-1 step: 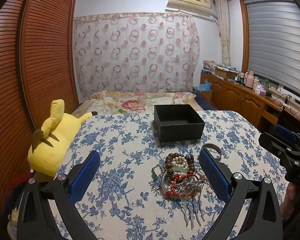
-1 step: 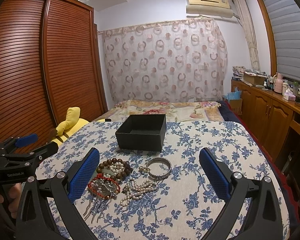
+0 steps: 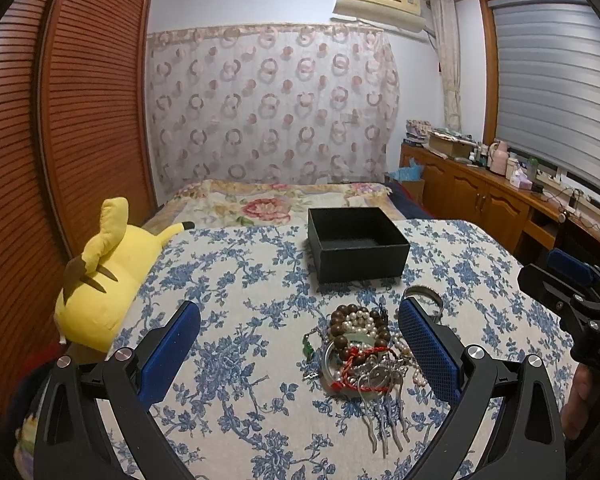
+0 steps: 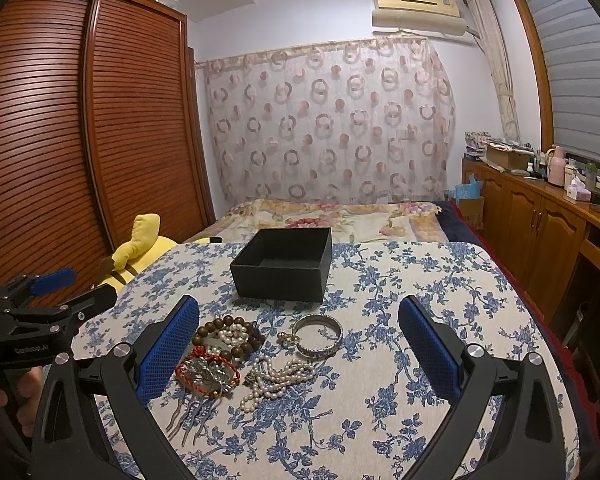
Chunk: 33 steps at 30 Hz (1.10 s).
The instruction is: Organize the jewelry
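An empty black box (image 3: 358, 244) (image 4: 285, 264) stands open on the blue floral tablecloth. In front of it lies a jewelry pile (image 3: 360, 354): a brown bead bracelet (image 4: 220, 330), a red cord bracelet (image 4: 206, 372), a pearl necklace (image 4: 278, 378), a silver bangle (image 4: 320, 336) and metal hair pins (image 4: 186, 412). My left gripper (image 3: 298, 354) is open and empty, the pile near its right finger. My right gripper (image 4: 298, 354) is open and empty, the pile near its left finger.
A yellow plush toy (image 3: 104, 284) lies at the table's left edge. A bed (image 3: 276, 200) is beyond the table, a wooden wardrobe (image 3: 60, 120) on the left, a cluttered wooden sideboard (image 3: 500, 188) on the right.
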Tool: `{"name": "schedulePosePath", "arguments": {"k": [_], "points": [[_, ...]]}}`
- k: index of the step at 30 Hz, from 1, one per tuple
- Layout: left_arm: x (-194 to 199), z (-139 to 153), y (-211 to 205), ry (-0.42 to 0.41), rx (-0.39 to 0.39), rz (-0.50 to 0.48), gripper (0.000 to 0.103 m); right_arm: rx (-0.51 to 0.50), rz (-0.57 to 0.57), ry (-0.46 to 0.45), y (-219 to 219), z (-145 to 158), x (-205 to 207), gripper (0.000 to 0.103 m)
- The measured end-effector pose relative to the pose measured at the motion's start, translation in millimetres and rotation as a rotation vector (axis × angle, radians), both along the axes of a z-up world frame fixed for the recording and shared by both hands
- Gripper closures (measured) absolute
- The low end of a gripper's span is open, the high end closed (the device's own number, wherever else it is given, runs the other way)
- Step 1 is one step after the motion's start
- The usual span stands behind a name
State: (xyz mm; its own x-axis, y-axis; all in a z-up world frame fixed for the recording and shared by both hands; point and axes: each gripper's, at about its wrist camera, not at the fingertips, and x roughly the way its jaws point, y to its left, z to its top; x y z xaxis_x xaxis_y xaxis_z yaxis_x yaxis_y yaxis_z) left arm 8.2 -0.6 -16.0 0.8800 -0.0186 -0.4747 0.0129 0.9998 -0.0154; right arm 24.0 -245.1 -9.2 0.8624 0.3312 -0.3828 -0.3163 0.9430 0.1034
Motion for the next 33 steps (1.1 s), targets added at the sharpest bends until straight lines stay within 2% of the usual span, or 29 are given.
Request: {"name": "schedulePosePath", "arguments": {"k": [11,18,26,30,33], "points": [[18.1,-38.2,4.8,0.112,-0.013,-0.042,0.007,-0.039,0.023,0.073,-15.9,-32.7,24.1,0.003],[26.1,-55.7,-3.8,0.189,-0.020,-0.131,0.007,-0.089,0.050,0.139,-21.3,-52.0,27.5,0.013],[30.5,-70.8,-25.8,0.273,-0.025,-0.246,0.007,-0.140,0.049,0.181,-19.9,-67.3,32.1,0.014],[31.7,-78.2,-31.4,0.301,-0.030,-0.270,0.007,-0.151,0.050,0.187,-17.9,-71.8,32.5,0.014],[31.2,-81.1,-37.4,0.315,-0.030,-0.288,0.011,-0.162,0.052,0.198,-15.1,-77.2,33.2,0.014]]}}
